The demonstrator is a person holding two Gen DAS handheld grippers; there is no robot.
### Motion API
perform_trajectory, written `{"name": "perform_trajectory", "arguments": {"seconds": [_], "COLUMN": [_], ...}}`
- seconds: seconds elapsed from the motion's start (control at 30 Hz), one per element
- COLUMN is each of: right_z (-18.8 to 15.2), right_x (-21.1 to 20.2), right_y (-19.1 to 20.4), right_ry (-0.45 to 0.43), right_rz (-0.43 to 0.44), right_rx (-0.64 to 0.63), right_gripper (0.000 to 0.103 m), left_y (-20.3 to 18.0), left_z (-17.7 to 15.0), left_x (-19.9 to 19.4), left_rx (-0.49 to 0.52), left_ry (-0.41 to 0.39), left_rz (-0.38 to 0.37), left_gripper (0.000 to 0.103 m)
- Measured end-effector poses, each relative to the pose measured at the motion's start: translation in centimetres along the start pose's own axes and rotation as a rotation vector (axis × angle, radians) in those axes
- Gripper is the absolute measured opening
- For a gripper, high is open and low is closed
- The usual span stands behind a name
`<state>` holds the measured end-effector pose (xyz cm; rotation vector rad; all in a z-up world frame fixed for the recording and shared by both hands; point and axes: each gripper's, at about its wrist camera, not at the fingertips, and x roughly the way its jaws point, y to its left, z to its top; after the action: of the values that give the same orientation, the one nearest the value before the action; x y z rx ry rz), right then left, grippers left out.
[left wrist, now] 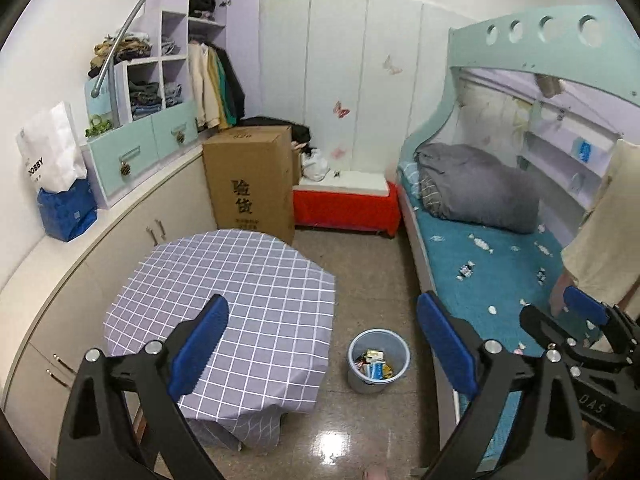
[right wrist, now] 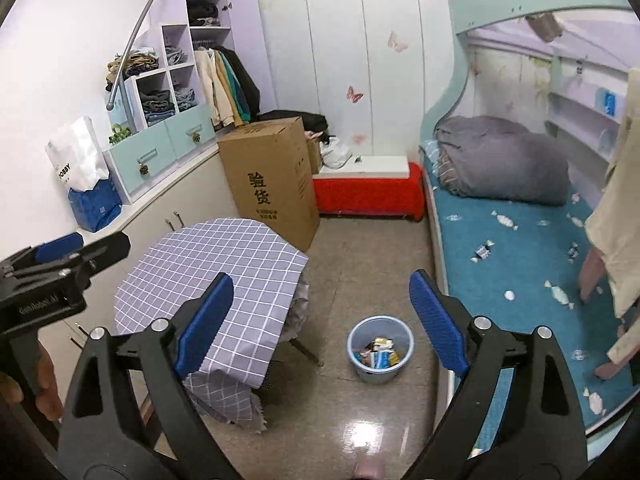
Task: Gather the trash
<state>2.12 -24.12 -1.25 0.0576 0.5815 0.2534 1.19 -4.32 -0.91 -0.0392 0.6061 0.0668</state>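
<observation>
A light-blue waste bin (left wrist: pixel 361 385) (right wrist: pixel 375 377) stands on the floor between the table and the bed. Inside it lie several wrappers and small packets (left wrist: pixel 374 363) (right wrist: pixel 380 354). My left gripper (left wrist: pixel 320 301) hangs open high above the table edge and the floor, with nothing between its blue pads. My right gripper (right wrist: pixel 320 279) is open and empty too, well above the bin. A dark-and-white wrapper (left wrist: pixel 466 270) (right wrist: pixel 482 250) lies on the blue bed sheet. Whether the other small candy shapes there are wrappers or print I cannot tell.
A table under a grey checked cloth (left wrist: pixel 240 272) (right wrist: pixel 208 252) stands left of the bin. Behind it are a tall cardboard box (left wrist: pixel 250 180) and a red bench (left wrist: pixel 344 208). The bunk bed (left wrist: pixel 500 292) fills the right side, where a person's hand (left wrist: pixel 557 298) rests. Cabinets line the left wall.
</observation>
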Motion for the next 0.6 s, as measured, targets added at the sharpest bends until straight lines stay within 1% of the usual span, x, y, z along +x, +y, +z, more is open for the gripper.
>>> {"name": "perform_trajectory", "arguments": {"seconds": [0.2, 0.3, 0.43, 0.6], "right_z": [-1.2, -1.4, -1.7, -2.2], "right_x": [-2.8, -4.2, -5.7, -6.6], "right_y": [0.1, 0.2, 0.2, 0.2], "right_ry": [-0.024, -0.034, -0.059, -0.059], "right_rz": [-0.016, -0.011, -0.01, -0.004], "right_rx": [-0.024, -0.028, -0.044, -0.051], "right_gripper": [0.09, 0.09, 0.091, 0.091], "left_y": [-1.5, -1.9, -2.3, -2.7], "left_z": [-0.2, -0.6, -1.5, -2.8], "left_x": [-2.8, -4.1, -4.9, -5.6], "left_rx": [0.038, 0.034, 0.015, 0.009], "left_ry": [-0.051, -0.069, -0.06, -0.044], "left_rz": [-0.002, 0.001, -0.015, -0.021], "left_gripper": [0.095, 0.095, 0.095, 0.095]}}
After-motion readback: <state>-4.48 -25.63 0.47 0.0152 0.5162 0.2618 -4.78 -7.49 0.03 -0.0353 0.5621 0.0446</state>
